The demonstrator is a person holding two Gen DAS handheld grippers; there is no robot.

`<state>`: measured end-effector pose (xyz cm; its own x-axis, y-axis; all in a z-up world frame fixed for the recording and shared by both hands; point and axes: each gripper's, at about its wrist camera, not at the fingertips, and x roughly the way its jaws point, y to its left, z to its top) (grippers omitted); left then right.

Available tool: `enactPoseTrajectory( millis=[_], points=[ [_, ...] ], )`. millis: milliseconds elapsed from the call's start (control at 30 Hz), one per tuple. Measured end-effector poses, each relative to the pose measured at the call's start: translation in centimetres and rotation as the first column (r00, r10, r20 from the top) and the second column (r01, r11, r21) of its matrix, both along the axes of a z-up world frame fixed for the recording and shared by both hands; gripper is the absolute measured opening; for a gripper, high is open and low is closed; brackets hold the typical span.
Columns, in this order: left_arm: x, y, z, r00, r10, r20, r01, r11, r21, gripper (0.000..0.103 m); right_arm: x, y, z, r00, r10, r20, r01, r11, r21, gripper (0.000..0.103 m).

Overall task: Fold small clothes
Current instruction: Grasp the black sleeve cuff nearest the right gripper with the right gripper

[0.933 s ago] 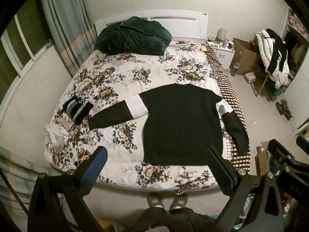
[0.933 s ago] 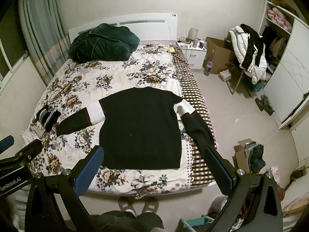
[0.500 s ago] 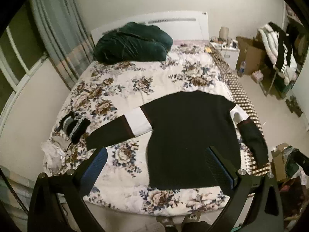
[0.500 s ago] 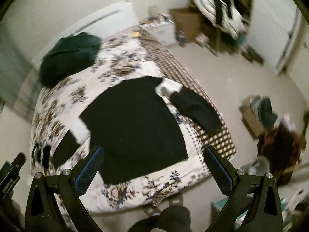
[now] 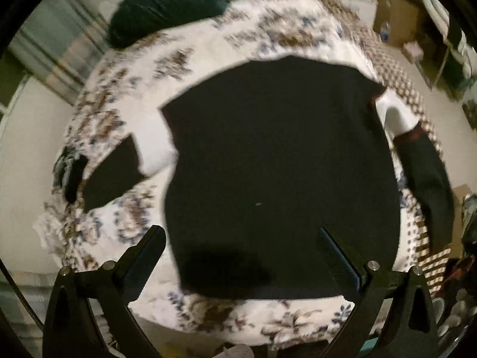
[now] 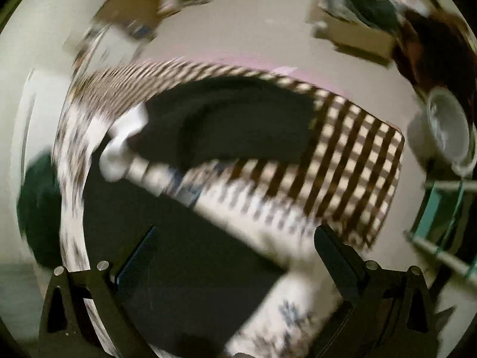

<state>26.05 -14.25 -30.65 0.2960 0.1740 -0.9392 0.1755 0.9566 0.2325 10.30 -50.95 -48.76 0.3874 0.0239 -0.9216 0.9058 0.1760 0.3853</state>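
A black sweater (image 5: 277,164) with white upper sleeves lies flat on the floral bedspread (image 5: 143,95), sleeves spread to both sides. My left gripper (image 5: 241,247) is open and empty, hovering above the sweater's lower hem. My right gripper (image 6: 235,244) is open and empty, above the sweater's body near its right side. The right sleeve (image 6: 238,125) lies ahead of it on the checked blanket (image 6: 351,161). Both views are blurred.
A dark green bundle (image 5: 173,3) lies at the bed's head. A small striped folded garment (image 5: 70,170) sits at the bed's left edge. Cardboard boxes (image 6: 354,32) and a white bucket (image 6: 447,125) stand on the floor right of the bed.
Both grippers have moved forward and down toward the bed. The right gripper has swung right and tilted toward the right sleeve. Both stay open.
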Motion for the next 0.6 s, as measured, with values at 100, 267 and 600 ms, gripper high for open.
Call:
enactPoseTrajectory(
  millis=[100,267,600],
  points=[
    [1.5,-2.1,-5.1,0.999,-0.037,-0.031,0.038,0.999,0.026,0.103,-1.0,-3.8,-5.6,0.994,-0.108,-0.021,0.108,0.994,0.022,0.103],
    [3.1,-4.4,-11.7,0.995,-0.049,-0.09,0.054,0.997,0.052,0.103,-1.6,-8.6,-13.7,0.977,-0.206,-0.048,0.209,0.975,0.069,0.103],
    [4.4,-8.4,-17.3,0.983,-0.125,-0.134,0.135,0.988,0.073,0.103,1.4,-11.4,-15.7,0.992,-0.105,-0.068,0.103,0.994,-0.03,0.006]
  ],
)
